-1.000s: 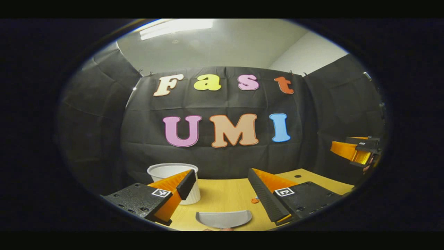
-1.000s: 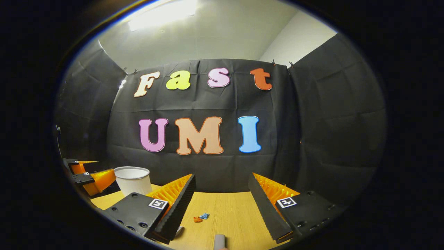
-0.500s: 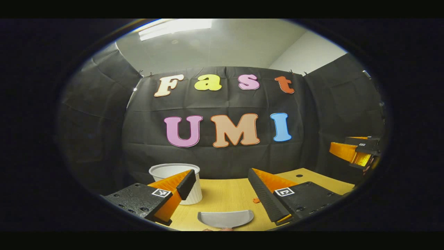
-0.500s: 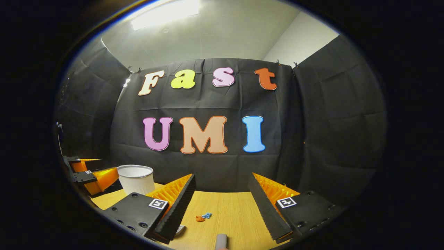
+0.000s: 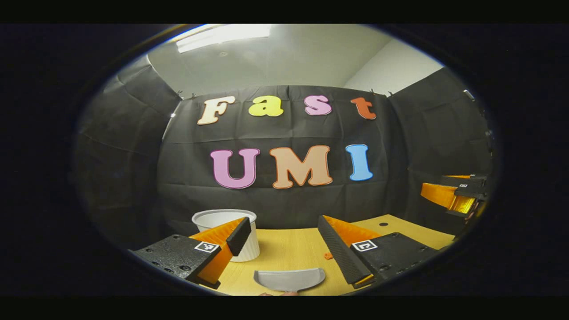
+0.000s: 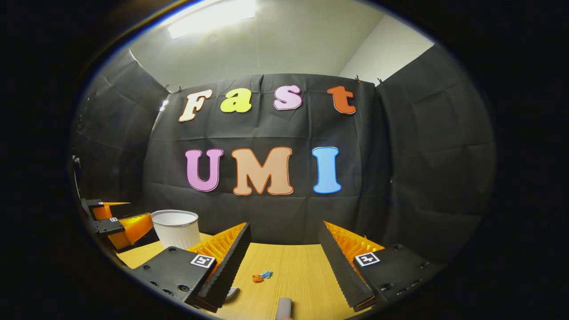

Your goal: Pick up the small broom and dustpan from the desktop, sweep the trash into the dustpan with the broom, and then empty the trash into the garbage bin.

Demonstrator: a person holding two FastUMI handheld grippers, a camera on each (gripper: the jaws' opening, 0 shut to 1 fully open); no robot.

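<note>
Both my jaws stand wide apart with nothing between them: the left gripper (image 5: 284, 249) hangs above the desk over the grey dustpan (image 5: 289, 280), and the right gripper (image 6: 282, 262) hangs over the grey rod-like end (image 6: 283, 307) at the bottom of its view, which I take to be the broom handle, though too little of it shows to be sure. Neither tool is gripped; I judge the pickup step not yet begun. Risk one: the dustpan lies low and flat on the wooden desktop (image 5: 284, 253), so if I come down off-centre a finger could land on its rim and skate it away instead of pinching it. Risk two: closing on the round handle near its end may let it roll or pivot out. Further out, the trash (image 6: 262, 276), small orange and blue scraps, lies between my right fingers' lines; a careless descent could scatter them. In the left gripper view one orange scrap (image 5: 328, 256) sits just beside my right-hand finger. Farthest, the white garbage bin (image 6: 176, 228) stands upright near the back wall, close to the left gripper (image 6: 116, 224) as seen from the right gripper view; a wide swing could knock it over.
</note>
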